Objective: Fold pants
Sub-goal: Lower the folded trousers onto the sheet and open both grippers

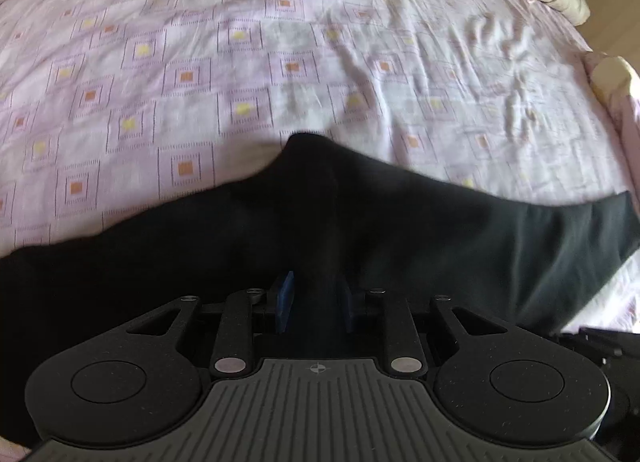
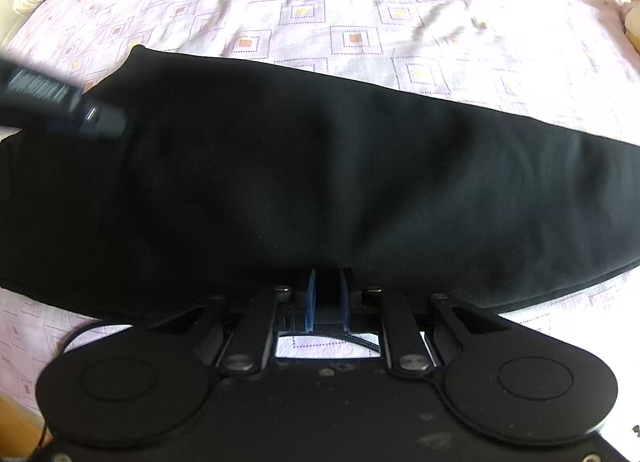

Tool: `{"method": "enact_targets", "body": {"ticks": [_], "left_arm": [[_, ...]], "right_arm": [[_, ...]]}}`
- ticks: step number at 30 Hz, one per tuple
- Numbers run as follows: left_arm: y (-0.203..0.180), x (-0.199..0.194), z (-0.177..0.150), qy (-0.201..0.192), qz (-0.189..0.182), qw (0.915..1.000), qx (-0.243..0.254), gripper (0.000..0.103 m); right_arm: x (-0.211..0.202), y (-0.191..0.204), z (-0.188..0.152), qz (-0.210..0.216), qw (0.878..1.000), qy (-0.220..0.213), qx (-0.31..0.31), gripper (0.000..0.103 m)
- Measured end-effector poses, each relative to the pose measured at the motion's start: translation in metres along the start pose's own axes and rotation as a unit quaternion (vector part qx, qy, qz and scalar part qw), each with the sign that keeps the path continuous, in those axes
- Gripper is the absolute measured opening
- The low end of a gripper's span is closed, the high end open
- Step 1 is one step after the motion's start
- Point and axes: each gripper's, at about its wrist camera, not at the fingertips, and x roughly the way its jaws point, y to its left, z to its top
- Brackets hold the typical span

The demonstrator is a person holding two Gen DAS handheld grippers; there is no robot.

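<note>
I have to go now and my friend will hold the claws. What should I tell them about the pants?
Left claw: shut on a raised bunch of the black pants.
Right claw: shut on the near edge of the pants.
Where things are: the pants lie as a long dark band across the pink patterned bedsheet. The left claw shows at the left edge of the right wrist view.
Done: both claws have a grip on the cloth.
Left: probably carry the held edge over to make the next fold, then let go and smooth it.

Black linkage bodies, silver screws, blue-padded fingers (image 2: 310, 298), braided cable (image 2: 356, 340)
</note>
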Motion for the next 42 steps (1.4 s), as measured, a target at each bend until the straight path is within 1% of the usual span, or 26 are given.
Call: {"method": "enact_targets", "body": {"ticks": [3, 4, 6, 8, 11, 13, 14, 16, 18, 19, 21, 23, 25, 26, 27, 30, 32, 34, 35, 36, 37, 38, 39, 42], "left_arm": [[0.001, 0.008, -0.028, 0.034, -0.01, 0.9993, 0.01, 0.024], [0.0, 0.01, -0.037, 0.039, -0.012, 0.9991, 0.015, 0.024], [-0.003, 0.007, -0.048, 0.023, -0.008, 0.9991, 0.035, 0.024], [-0.005, 0.005, -0.049, 0.032, -0.009, 0.9987, 0.038, 0.024], [-0.003, 0.002, -0.047, 0.039, -0.015, 0.9991, 0.009, 0.024], [-0.004, 0.001, -0.046, 0.041, -0.015, 0.999, 0.006, 0.024], [-0.004, 0.001, -0.046, 0.043, -0.015, 0.999, 0.005, 0.024], [-0.007, 0.001, -0.045, 0.05, -0.024, 0.9984, 0.006, 0.024], [-0.012, 0.005, -0.046, 0.068, -0.035, 0.9969, 0.014, 0.024], [-0.014, 0.007, -0.047, 0.075, -0.031, 0.9964, 0.023, 0.024], [-0.019, 0.006, -0.047, 0.072, -0.024, 0.9966, 0.033, 0.024], [-0.021, 0.006, -0.045, 0.085, -0.034, 0.9954, 0.026, 0.024], [-0.024, 0.002, -0.041, 0.087, -0.041, 0.9951, 0.02, 0.024], [-0.026, -0.001, -0.04, 0.08, -0.047, 0.9955, 0.018, 0.024], [-0.027, -0.005, -0.038, 0.068, -0.05, 0.9963, 0.019, 0.024], [-0.041, -0.007, -0.031, 0.039, -0.042, 0.9982, 0.017, 0.024], [-0.05, 0.0, -0.028, 0.034, -0.041, 0.9986, 0.007, 0.024], [-0.055, 0.011, -0.029, 0.042, -0.032, 0.9986, -0.006, 0.024], [-0.057, 0.017, -0.032, 0.048, -0.022, 0.9985, -0.012, 0.024], [-0.058, 0.02, -0.034, 0.047, -0.013, 0.9987, -0.015, 0.024], [-0.061, 0.021, -0.035, 0.038, -0.007, 0.9991, -0.017, 0.024], [-0.064, 0.022, -0.036, 0.031, -0.001, 0.9993, -0.019, 0.024], [-0.066, 0.022, -0.036, 0.03, 0.005, 0.9993, -0.022, 0.024], [-0.075, 0.018, -0.031, 0.042, 0.032, 0.9977, -0.042, 0.024]], "right_arm": [[0.0, -0.001, -0.003, 0.002, 1.0, 0.001, -0.002, 0.015], [0.0, -0.001, -0.004, 0.002, 1.0, 0.001, -0.002, 0.015], [0.0, -0.002, -0.005, 0.003, 1.0, 0.003, -0.002, 0.015], [0.002, -0.002, -0.004, 0.003, 1.0, 0.004, -0.001, 0.015], [0.004, -0.004, -0.003, 0.004, 1.0, 0.006, 0.0, 0.015], [0.004, -0.005, -0.003, 0.006, 1.0, 0.01, -0.002, 0.015], [0.011, -0.007, 0.01, 0.008, 1.0, 0.013, -0.002, 0.015], [0.014, -0.009, 0.014, 0.012, 1.0, 0.021, 0.0, 0.015], [0.018, -0.013, 0.018, 0.017, 0.999, 0.03, 0.004, 0.015], [0.019, -0.014, 0.018, 0.02, 0.999, 0.035, 0.005, 0.015], [0.02, -0.017, 0.02, 0.025, 0.999, 0.041, 0.008, 0.015], [0.018, -0.02, 0.021, 0.032, 0.999, 0.04, 0.013, 0.015], [0.011, -0.026, 0.021, 0.039, 0.999, 0.022, 0.024, 0.017], [0.003, -0.03, 0.02, 0.043, 0.998, 0.003, 0.034, 0.017], [-0.002, -0.035, 0.018, 0.044, 0.998, -0.018, 0.044, 0.022], [-0.013, -0.049, 0.019, 0.027, 0.995, -0.064, 0.07, 0.035], [-0.011, -0.061, 0.022, 0.012, 0.994, -0.076, 0.078, 0.038], [-0.004, -0.073, 0.03, 0.007, 0.995, -0.066, 0.077, 0.038], [0.002, -0.08, 0.031, 0.001, 0.996, -0.059, 0.073, 0.038], [0.008, -0.086, 0.031, -0.003, 0.996, -0.05, 0.068, 0.038], [0.014, -0.092, 0.03, -0.007, 0.997, -0.036, 0.062, 0.037], [0.02, -0.098, 0.028, -0.01, 0.998, -0.016, 0.054, 0.037], [0.025, -0.105, 0.024, -0.009, 0.999, -0.003, 0.046, 0.037], [0.026, -0.129, 0.01, 0.012, 0.999, 0.008, 0.029, 0.037]]}}
